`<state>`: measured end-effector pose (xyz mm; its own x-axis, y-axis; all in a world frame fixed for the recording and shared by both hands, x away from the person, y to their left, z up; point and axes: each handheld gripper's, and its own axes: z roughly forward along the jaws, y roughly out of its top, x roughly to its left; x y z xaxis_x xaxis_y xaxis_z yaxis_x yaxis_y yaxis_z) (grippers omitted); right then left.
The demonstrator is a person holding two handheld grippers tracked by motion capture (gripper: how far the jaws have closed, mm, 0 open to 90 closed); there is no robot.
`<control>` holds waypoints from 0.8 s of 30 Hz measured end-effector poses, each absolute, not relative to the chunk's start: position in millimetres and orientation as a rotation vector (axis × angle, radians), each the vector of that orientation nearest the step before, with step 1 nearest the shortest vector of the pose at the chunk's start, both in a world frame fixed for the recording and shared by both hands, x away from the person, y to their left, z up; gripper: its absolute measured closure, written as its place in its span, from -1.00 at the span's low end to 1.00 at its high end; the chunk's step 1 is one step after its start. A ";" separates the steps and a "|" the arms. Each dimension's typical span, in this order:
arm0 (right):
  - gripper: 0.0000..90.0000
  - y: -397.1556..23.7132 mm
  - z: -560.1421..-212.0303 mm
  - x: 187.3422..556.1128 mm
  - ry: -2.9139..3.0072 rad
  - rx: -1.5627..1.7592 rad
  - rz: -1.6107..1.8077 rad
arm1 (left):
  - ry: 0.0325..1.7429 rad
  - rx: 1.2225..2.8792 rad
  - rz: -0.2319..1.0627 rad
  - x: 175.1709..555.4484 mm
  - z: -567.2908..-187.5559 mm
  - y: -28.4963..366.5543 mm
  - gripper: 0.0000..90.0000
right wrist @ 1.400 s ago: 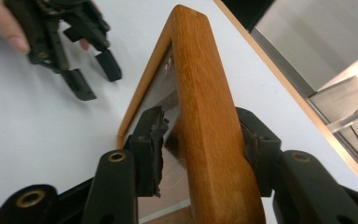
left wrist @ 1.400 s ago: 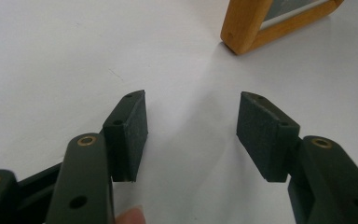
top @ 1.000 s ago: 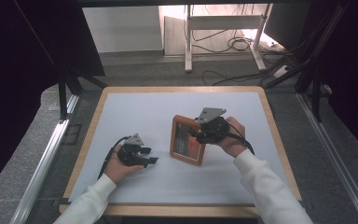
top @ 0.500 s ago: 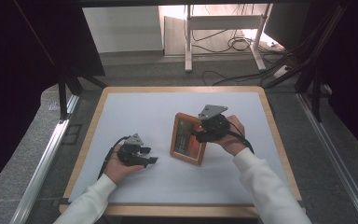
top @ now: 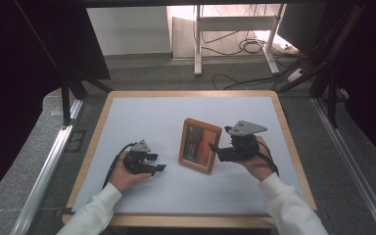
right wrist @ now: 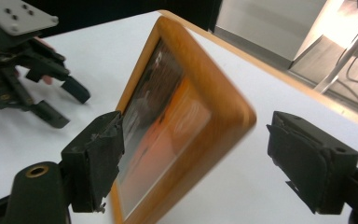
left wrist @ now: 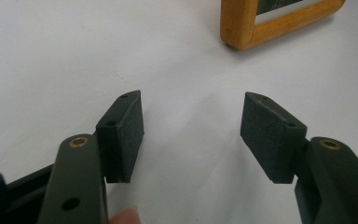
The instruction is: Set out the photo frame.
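Observation:
A wooden picture frame (top: 199, 145) stands tilted on the white table top (top: 142, 117), just right of centre. My right gripper (top: 215, 150) is at the frame's right edge. Its jaws have just been opening. In the right gripper view the frame (right wrist: 186, 126) lies between the pads of the right gripper (right wrist: 200, 158), and the right-hand pad (right wrist: 307, 158) is clear of the wood. My left gripper (top: 157, 164) rests low on the table left of the frame, open and holding nothing. In its own view the left gripper (left wrist: 191, 135) faces a corner of the frame (left wrist: 242, 28).
The table has a wooden rim (top: 293, 147). Beyond its far edge are a white stand (top: 235, 34) and loose cables (top: 245, 46) on the floor. A metal rail (top: 44, 171) runs along the left side. The left gripper (right wrist: 70, 105) shows at the top left of the right gripper view.
My right gripper has opened and drawn back to the right, away from the frame. The frame stays where it was. The left hand has kept still.

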<state>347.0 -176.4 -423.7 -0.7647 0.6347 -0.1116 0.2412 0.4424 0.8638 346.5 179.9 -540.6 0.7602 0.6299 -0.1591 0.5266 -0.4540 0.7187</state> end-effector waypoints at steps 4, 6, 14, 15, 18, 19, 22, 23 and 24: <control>-0.57 -191.8 -437.4 338.3 2.278 0.789 1.287 | 0.861 2.161 0.164 347.3 -541.1 179.1 -0.14; -0.58 -197.9 -444.2 334.9 2.280 0.813 1.294 | 0.867 2.157 0.163 347.1 -541.4 178.2 -0.15; -0.57 -216.0 -465.7 324.0 2.299 0.867 1.264 | 0.878 2.145 0.176 348.1 -539.7 176.3 -0.10; -0.57 -217.9 -468.4 322.7 2.303 0.876 1.255 | 0.874 2.145 0.180 348.4 -539.3 175.3 -0.07; -0.57 -223.9 -477.3 318.9 2.308 0.895 1.228 | 0.863 2.152 0.188 349.6 -538.1 171.1 0.05; -0.57 -225.5 -480.3 317.9 2.312 0.903 1.219 | 0.858 2.156 0.195 350.1 -537.7 169.7 0.12; -0.57 -229.1 -487.5 315.7 2.324 0.913 1.195 | 0.858 2.151 0.220 352.5 -535.5 165.1 0.48; -0.57 -229.8 -488.9 315.2 2.328 0.918 1.187 | 0.862 2.152 0.224 354.2 -534.5 163.7 0.58; -0.57 -230.4 -490.1 315.2 2.329 0.918 1.186 | 0.863 2.148 0.230 356.6 -533.4 162.3 0.66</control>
<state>315.2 -230.4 -490.1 -0.7197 0.6936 -0.0311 0.3828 0.4338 0.8157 356.6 162.3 -533.4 0.7516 0.6494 -0.1161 0.5054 -0.4537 0.7340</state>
